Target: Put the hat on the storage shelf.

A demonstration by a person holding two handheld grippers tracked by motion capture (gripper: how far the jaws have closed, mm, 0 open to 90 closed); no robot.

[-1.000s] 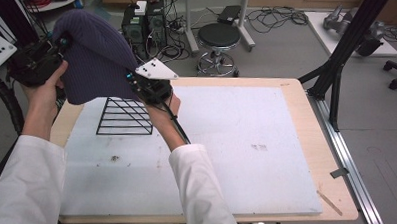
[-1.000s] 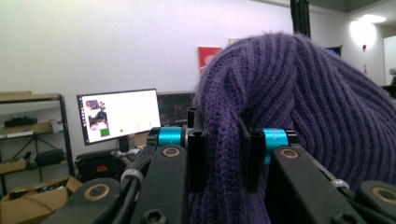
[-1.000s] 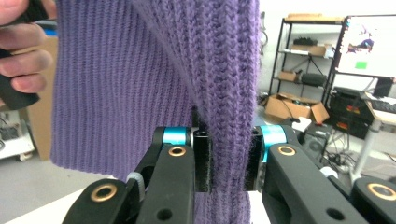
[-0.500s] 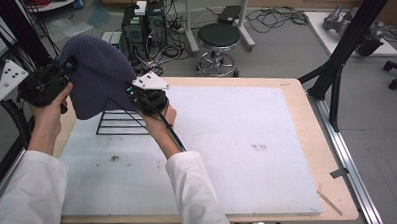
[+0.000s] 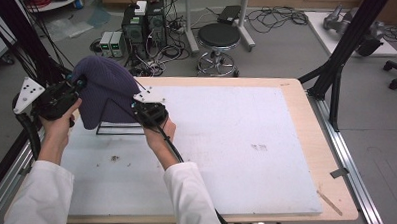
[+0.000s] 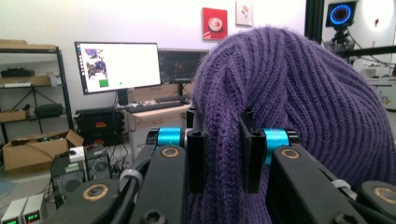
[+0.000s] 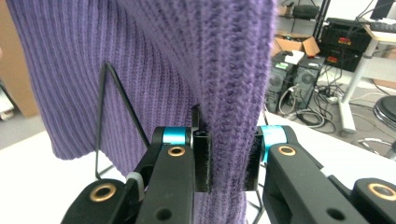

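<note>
A purple ribbed knit beanie (image 5: 103, 93) hangs between two hand-held grippers, draped over a black wire stand (image 5: 118, 126) that sits on the far left part of a white foam mat (image 5: 227, 141) covering the table.

The left gripper (image 6: 223, 154) pinches a thick fold of the beanie between its black jaws; in the left gripper view the knit bunches up through the gap and swells to the right. The right gripper (image 7: 226, 156) clamps another fold on the opposite side, the ribs running straight up between its jaws, with a slanting rod of the wire stand just left of them.

Seen from above, the left gripper (image 5: 56, 97) sits left of the stand at the beanie's upper edge, and the right gripper (image 5: 149, 111) sits right of the stand, lower, near its base. The beanie's long axis runs from its rounded crown, up and away from the person, down toward the mat. Both grippers touch it; the stand lies between them, so any settling or lifting depends on keeping it centred over the wire frame.
</note>
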